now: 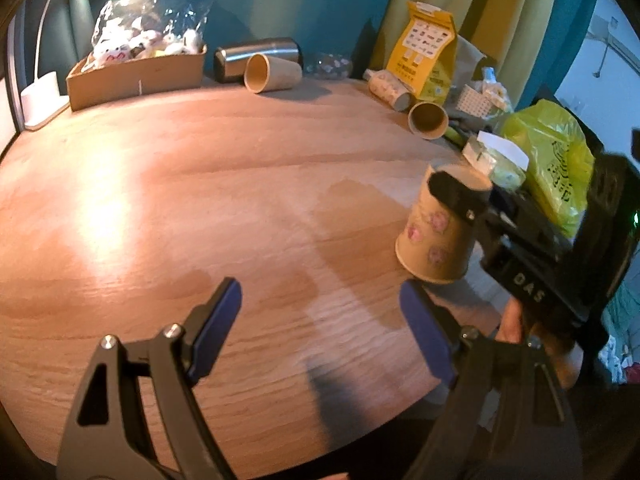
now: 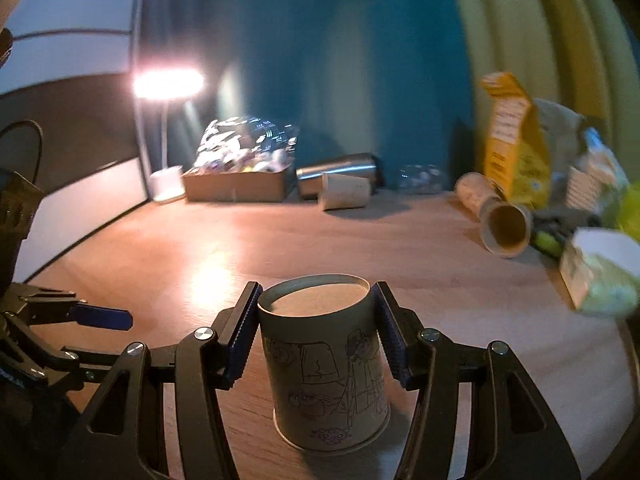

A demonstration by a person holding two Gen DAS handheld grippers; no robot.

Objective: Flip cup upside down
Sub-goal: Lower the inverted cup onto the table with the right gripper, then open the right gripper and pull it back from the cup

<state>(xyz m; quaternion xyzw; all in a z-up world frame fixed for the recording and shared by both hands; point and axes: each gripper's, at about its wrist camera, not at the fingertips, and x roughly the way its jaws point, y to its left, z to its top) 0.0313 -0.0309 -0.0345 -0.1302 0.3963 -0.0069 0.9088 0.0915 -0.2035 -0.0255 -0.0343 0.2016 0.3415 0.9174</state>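
A tan paper cup with cartoon drawings stands upside down, rim on the wooden table. My right gripper has both blue pads against the cup's sides near its upturned base. In the left wrist view the same cup stands at the right with the right gripper on it. My left gripper is open and empty above the table near its front edge, left of the cup.
Other paper cups lie on their sides at the back and right. A steel tumbler, a cardboard tray of toys, a yellow bag, a lamp base and a yellow plastic bag crowd the edges.
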